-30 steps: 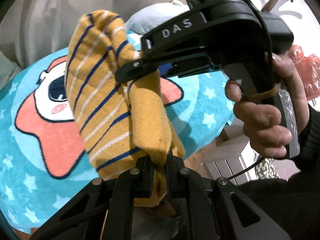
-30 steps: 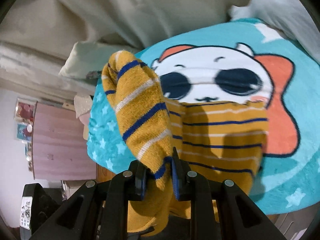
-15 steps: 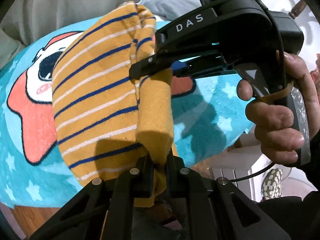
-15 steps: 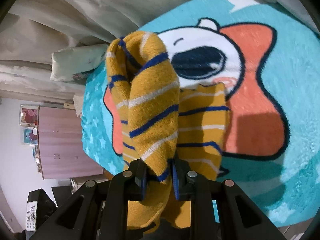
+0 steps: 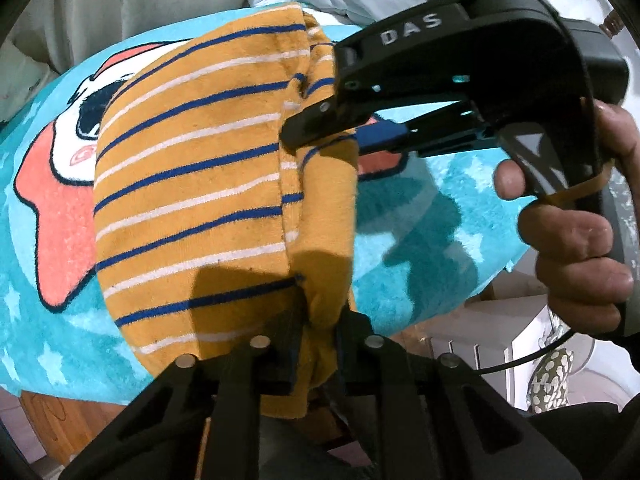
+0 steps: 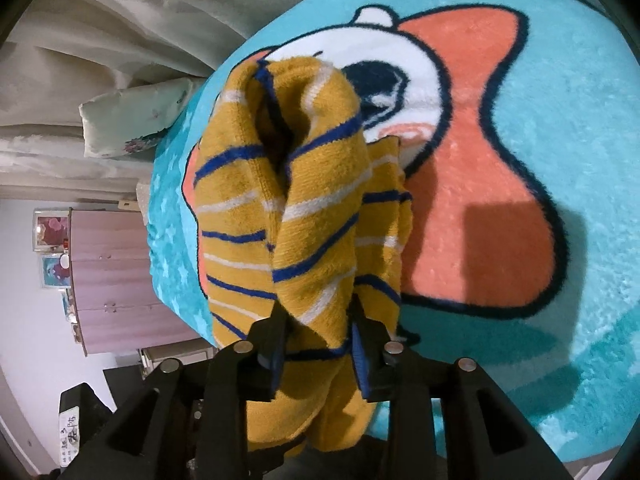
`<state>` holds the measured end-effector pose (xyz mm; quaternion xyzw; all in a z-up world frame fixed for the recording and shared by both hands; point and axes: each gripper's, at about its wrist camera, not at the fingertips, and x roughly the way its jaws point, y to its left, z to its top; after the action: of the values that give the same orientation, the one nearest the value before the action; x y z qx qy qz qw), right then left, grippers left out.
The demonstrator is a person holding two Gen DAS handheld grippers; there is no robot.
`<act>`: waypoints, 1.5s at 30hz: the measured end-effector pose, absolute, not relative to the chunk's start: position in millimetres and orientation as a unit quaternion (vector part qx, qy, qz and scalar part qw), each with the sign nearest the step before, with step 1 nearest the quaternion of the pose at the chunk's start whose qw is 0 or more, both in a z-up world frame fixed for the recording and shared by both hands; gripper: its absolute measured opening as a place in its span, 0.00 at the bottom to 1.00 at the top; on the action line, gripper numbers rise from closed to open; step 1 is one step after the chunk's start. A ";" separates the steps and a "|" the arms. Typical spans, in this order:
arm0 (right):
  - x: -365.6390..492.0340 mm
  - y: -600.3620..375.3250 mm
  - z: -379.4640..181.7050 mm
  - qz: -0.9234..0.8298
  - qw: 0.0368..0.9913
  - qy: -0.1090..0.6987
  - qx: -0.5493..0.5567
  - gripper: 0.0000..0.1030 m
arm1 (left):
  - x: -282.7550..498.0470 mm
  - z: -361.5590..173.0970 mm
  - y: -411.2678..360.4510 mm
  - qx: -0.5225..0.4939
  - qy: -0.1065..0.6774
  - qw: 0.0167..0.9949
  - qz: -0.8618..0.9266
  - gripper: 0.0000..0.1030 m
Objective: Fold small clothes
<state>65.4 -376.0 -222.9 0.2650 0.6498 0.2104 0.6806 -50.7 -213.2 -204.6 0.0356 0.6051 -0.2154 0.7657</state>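
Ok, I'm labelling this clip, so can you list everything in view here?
Striped garment: one, mustard with blue and white stripes, held between both tools above the blanket.
Blanket: one, turquoise with a cartoon figure in white and coral, spread beneath.
Pillow: one, pale, beyond the blanket's edge.
Cabinet: one, pinkish, in the background.
Framed pictures: two, beside the cabinet.
Left tool: black, shut on the garment's near edge.
Right tool: black, shut on a bunched fold.
Right hand: one, gripping the handle marked DAS.
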 end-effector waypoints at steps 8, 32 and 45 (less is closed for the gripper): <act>37.0 -387.5 -181.8 0.174 0.719 0.633 0.228 0.59 | -62.5 -167.1 -147.5 -0.021 0.588 0.786 -0.190 0.65; -52.0 -297.8 -190.3 0.073 0.808 0.584 0.033 0.37 | -23.7 -234.7 -96.9 0.021 0.600 0.793 -0.106 0.70; -52.3 -324.7 -219.1 -0.006 0.781 0.622 0.057 0.01 | -19.8 -239.7 -93.5 0.032 0.603 0.789 -0.114 0.70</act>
<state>-52.3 -324.7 -219.1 0.0571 0.6223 -0.0065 0.7806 -19.8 -93.5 -239.7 0.0323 0.6032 -0.1140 0.7888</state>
